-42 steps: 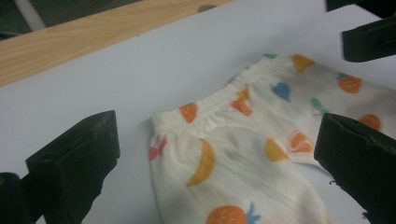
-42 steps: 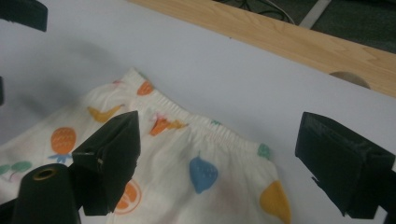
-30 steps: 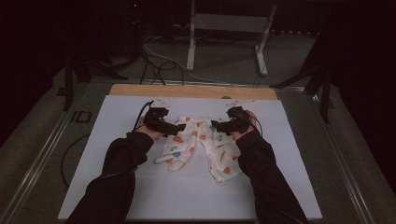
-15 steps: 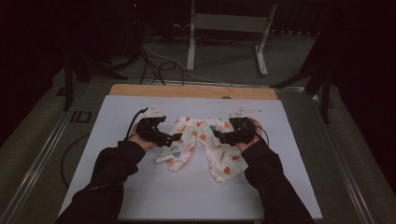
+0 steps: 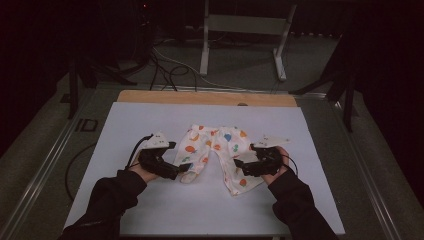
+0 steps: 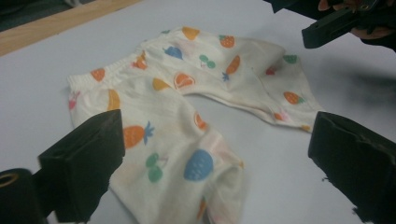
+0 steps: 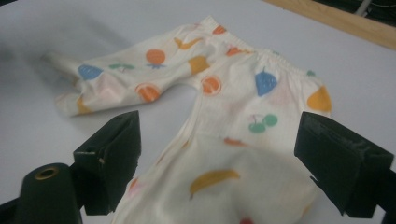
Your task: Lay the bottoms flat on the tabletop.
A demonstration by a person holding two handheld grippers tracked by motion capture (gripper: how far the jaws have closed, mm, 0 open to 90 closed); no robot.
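Dim overhead light is washing the white table sheet [image 5: 210, 210] evenly while the surroundings are sinking into near black and the high view is looking soft and grainy, and in both gripper views the near black jaws are blurring, casting faint grey shadows.

The left gripper [image 5: 186, 172] hides one cuff of the pants [image 5: 215, 150] in the high view.
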